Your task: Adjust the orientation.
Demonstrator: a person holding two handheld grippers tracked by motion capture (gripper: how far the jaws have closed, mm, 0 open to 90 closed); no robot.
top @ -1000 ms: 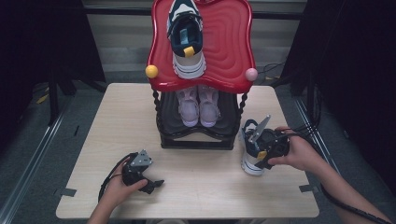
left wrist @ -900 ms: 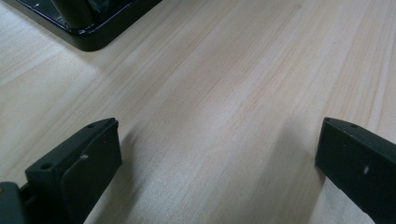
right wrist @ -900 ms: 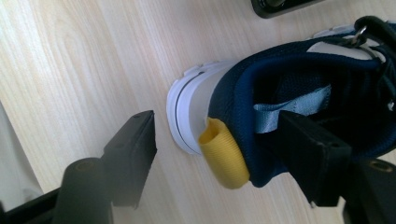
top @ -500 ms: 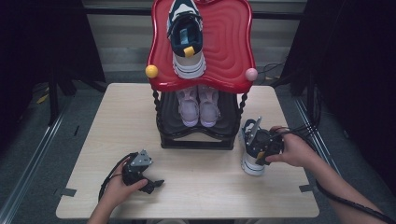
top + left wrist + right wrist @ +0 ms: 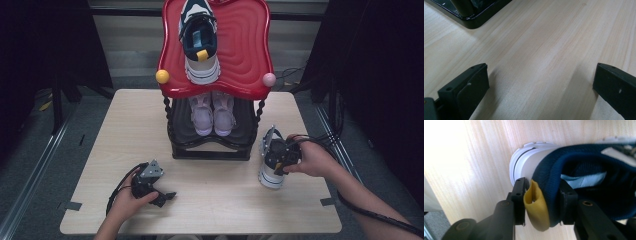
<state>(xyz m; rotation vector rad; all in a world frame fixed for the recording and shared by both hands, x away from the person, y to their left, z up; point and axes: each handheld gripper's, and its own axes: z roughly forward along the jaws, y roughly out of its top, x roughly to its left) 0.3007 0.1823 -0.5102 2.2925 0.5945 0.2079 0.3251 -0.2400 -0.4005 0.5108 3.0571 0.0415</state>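
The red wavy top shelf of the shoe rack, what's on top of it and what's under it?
On the red wavy top shelf stands one navy-and-white sneaker. Under it, on the black lower shelf, a pale pink pair of shoes shows its toes; the red shelf covers their heels.

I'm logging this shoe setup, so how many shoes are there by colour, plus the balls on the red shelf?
Navy and white shoes: 2, one on the red shelf, one on the table in the right gripper
Pink shoes: 2
Yellow ball: 1
Pink ball: 1
Total: 6
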